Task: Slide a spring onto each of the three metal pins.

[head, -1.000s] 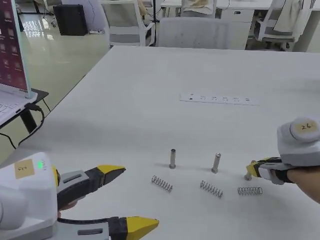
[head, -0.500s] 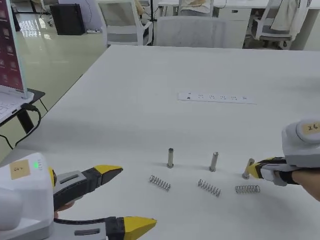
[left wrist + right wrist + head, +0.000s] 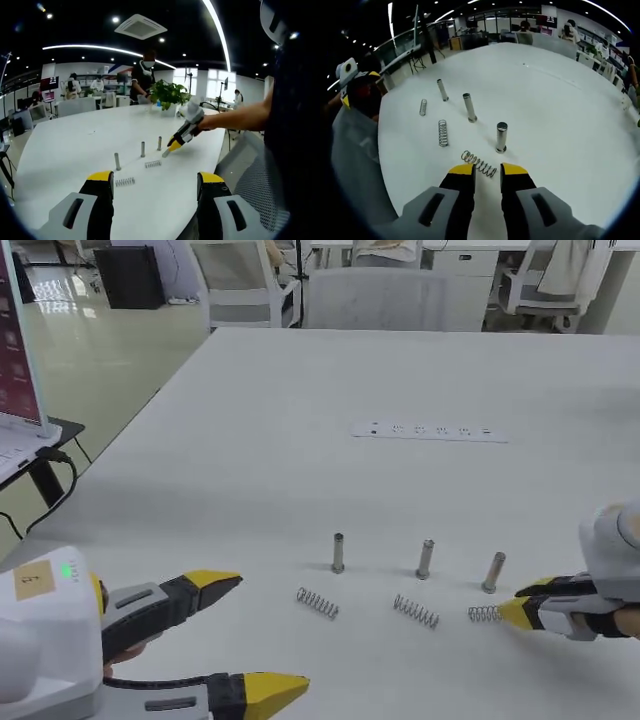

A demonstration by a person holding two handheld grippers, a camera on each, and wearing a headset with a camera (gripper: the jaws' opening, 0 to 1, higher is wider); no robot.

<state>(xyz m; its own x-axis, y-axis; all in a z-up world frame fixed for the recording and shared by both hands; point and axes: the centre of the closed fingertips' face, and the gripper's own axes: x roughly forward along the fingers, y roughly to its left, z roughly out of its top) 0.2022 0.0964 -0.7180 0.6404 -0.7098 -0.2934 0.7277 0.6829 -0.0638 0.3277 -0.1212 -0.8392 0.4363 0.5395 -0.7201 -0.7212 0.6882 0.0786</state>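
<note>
Three short metal pins stand upright in a row on the white table: left (image 3: 338, 552), middle (image 3: 425, 559), right (image 3: 493, 572). In front of each lies a loose spring: left (image 3: 317, 602), middle (image 3: 415, 611), right (image 3: 484, 613). My right gripper (image 3: 525, 611) sits low at the right spring. In the right gripper view its jaws (image 3: 487, 171) are slightly apart, and the spring (image 3: 478, 164) lies just ahead of the tips, beside the nearest pin (image 3: 501, 136). My left gripper (image 3: 255, 635) hovers wide open at the near left, holding nothing.
A white power strip (image 3: 430, 430) lies flat farther back on the table. Office chairs (image 3: 240, 285) stand past the far edge. A laptop on a stand (image 3: 15, 390) sits off the table's left side. People stand at the far desks (image 3: 145, 80).
My right gripper has drawn back from the right pin and dropped to the right spring. The left gripper has stayed open and still. The head camera tilted slightly.
</note>
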